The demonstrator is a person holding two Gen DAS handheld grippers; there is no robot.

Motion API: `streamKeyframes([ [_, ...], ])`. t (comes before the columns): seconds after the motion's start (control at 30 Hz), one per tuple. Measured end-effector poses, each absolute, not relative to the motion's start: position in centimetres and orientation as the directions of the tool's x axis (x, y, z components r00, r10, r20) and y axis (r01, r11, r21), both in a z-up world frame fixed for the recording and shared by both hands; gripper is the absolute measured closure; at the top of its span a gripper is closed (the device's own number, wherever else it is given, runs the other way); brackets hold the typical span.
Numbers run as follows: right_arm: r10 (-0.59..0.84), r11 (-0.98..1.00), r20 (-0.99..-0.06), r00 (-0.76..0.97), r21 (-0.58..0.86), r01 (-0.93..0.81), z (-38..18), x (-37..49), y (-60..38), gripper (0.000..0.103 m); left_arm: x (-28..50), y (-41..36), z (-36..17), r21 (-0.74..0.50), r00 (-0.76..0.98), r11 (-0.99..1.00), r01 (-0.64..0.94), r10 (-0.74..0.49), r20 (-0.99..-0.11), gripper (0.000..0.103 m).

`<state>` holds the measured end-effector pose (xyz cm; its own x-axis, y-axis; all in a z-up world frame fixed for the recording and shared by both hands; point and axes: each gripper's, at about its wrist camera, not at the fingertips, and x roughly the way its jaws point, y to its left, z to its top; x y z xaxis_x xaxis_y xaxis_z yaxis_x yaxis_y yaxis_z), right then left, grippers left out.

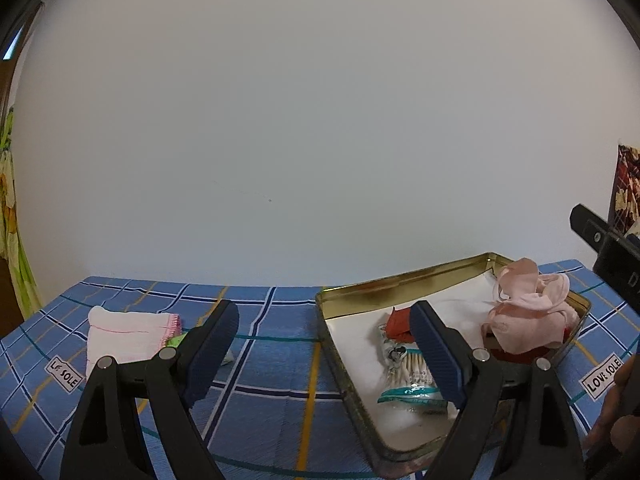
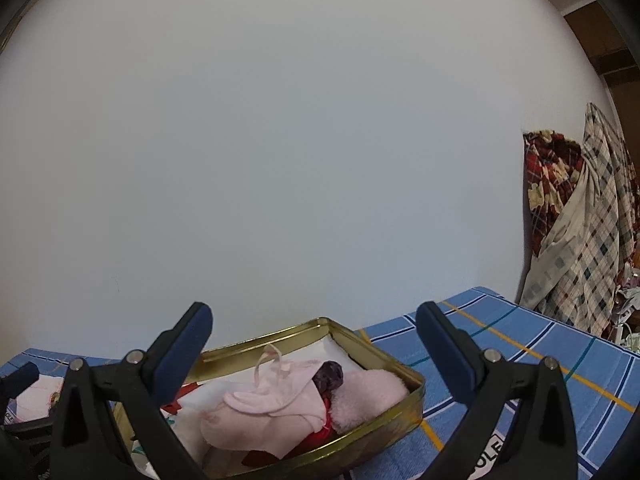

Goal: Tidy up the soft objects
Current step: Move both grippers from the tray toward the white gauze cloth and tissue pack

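Plainly nothing gripped yet: left gripper (image 1: 324, 320) spread wide and empty, aimed at the bare tablecloth (image 1: 272, 400) just left of the tin (image 1: 400, 280); right gripper (image 2: 314, 316) likewise spread and empty, facing the tin's right end. Inside the tin, toward that right end, a loose pink garment (image 1: 528, 312) heaped above the rim, with a fluffy pink roll (image 2: 368, 396) just right of it, and a swab packet (image 1: 408, 376) and a red scrap (image 1: 400, 326) nearer the tin's left wall. Well left of the tin, apart from it, a folded pink cloth (image 1: 128, 332), probably the piece left to bring in. Several risks to watch. Could snag the garment's loose strap (image 2: 266, 360) with a passing jaw and drag the heap over the tin's right rim, given how high it sits. Could knock the tin's left wall with the left gripper's right finger, which looks in line with the tin's left half, and slide the tin along. Could pinch tablecloth together with the cloth by closing too low, rucking the surface and tugging the tin. Could catch only the cloth's top layer and let the fold fall open on the way to the tin. Could also crush the packet by dropping the cloth at the tin's left end; better the bare white middle.
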<state>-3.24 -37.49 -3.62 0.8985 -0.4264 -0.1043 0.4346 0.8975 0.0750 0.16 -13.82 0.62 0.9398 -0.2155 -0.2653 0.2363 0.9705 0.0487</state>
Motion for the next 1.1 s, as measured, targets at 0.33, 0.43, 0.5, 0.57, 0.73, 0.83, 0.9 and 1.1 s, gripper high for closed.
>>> streamKeyframes([
  [0.33,-0.466,0.878,-0.085,0.881,0.079,0.472,-3.8,-4.8,-35.8,0.000,-0.2,-12.2,0.5,0.020,0.939,0.975,0.221,-0.207,-0.275,0.014],
  [0.43,-0.459,0.878,-0.100,0.883,0.099,0.467,-3.9,-5.5,-35.6,0.000,-0.2,-11.6,0.5,0.009,0.936,0.975,0.221,-0.210,-0.282,0.014],
  [0.5,-0.456,0.880,-0.100,0.885,0.096,0.464,-3.8,-5.9,-35.1,0.000,-0.2,-11.2,0.5,0.004,0.935,0.976,0.218,-0.208,-0.287,0.014],
  [0.57,-0.458,0.880,-0.097,0.884,0.088,0.466,-3.8,-6.2,-34.5,0.000,-0.4,-10.7,0.6,0.005,0.934,0.975,0.221,-0.210,-0.290,0.014],
  [0.73,-0.459,0.882,-0.100,0.883,0.067,0.466,-3.9,-6.5,-33.2,0.000,-0.5,-9.9,0.6,0.015,0.935,0.974,0.225,-0.211,-0.285,0.014],
  [0.83,-0.456,0.886,-0.097,0.885,0.043,0.461,-3.9,-6.4,-32.3,0.000,-0.4,-9.1,0.5,0.015,0.935,0.976,0.219,-0.205,-0.289,0.014],
  [0.9,-0.450,0.890,-0.098,0.888,0.031,0.454,-4.0,-6.3,-31.5,0.000,-0.4,-8.5,0.5,0.016,0.935,0.976,0.215,-0.201,-0.292,0.014],
  [1.1,-0.422,0.902,-0.120,0.899,0.039,0.429,-4.4,-5.4,-29.4,0.000,0.4,-6.4,0.5,0.009,0.930,0.979,0.204,-0.191,-0.313,0.014],
])
